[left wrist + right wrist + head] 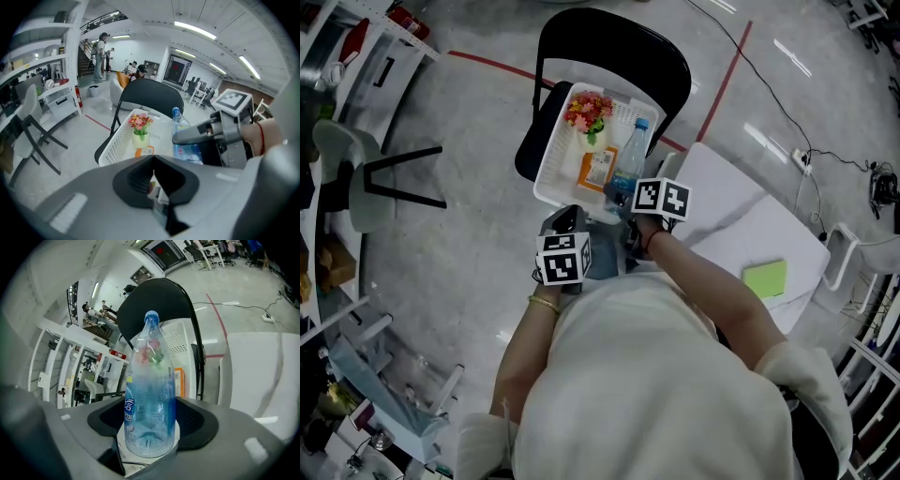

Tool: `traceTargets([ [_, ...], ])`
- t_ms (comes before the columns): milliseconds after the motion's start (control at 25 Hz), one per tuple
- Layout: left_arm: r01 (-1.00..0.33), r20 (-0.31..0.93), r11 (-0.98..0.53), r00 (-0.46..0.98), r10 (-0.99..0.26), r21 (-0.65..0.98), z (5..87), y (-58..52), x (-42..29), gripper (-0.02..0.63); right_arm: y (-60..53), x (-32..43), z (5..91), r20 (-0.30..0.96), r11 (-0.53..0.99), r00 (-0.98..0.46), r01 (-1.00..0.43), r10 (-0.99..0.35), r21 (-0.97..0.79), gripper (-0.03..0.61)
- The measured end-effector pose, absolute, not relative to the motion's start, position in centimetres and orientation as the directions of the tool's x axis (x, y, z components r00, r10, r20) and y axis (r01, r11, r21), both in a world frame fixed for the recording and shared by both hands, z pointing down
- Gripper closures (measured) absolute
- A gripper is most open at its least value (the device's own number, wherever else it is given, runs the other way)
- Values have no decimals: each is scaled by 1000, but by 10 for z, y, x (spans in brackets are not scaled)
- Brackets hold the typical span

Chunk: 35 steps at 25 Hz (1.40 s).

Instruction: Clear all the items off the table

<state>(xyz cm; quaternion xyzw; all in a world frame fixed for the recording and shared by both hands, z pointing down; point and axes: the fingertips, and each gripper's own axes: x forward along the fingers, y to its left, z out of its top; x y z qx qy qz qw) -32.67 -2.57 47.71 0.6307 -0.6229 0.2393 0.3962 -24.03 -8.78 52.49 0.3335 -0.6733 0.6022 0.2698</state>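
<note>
While the right tongs (150, 430) stand partly open, their two dark pads press on the lower body of a clear water bottle (150, 376) with a blue label. The bottle stands upright between them, its blue cap toward the top of the right gripper view. From the head view, the right tongs (630, 199) hold this bottle (630, 161) over the right side of a white basket (549, 155), just left of centre in the frame. Whether its base touches the basket floor cannot be told.

The basket sits on the seat of a black chair (609, 42) in the upper middle. Inside it, a small flower pot (589, 114) with pink and yellow blooms stands at the far end, and an orange carton (598, 169) lies beside the bottle, on its left.

The left tongs (154, 180) are pressed together with nothing gripped; in the head view they (565, 225) hang just below the basket's near edge, beside the right pair.

At the right of the head view, a white desk (727, 211) carries a green pad (766, 277), well apart from both tongs.
</note>
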Motion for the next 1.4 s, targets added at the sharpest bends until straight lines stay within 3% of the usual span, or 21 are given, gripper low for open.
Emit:
traceTargets([
  [1160,-964,833,52,196,-517,259,522,-53,-360,604,-93,-276,612,828,-112,-558,-820,-57,-561,255],
  [1400,-962,834,45,209,-511,269,524,-59,-359,604,-103,-276,609,832,-118,-545,-824,-102,-554,231],
])
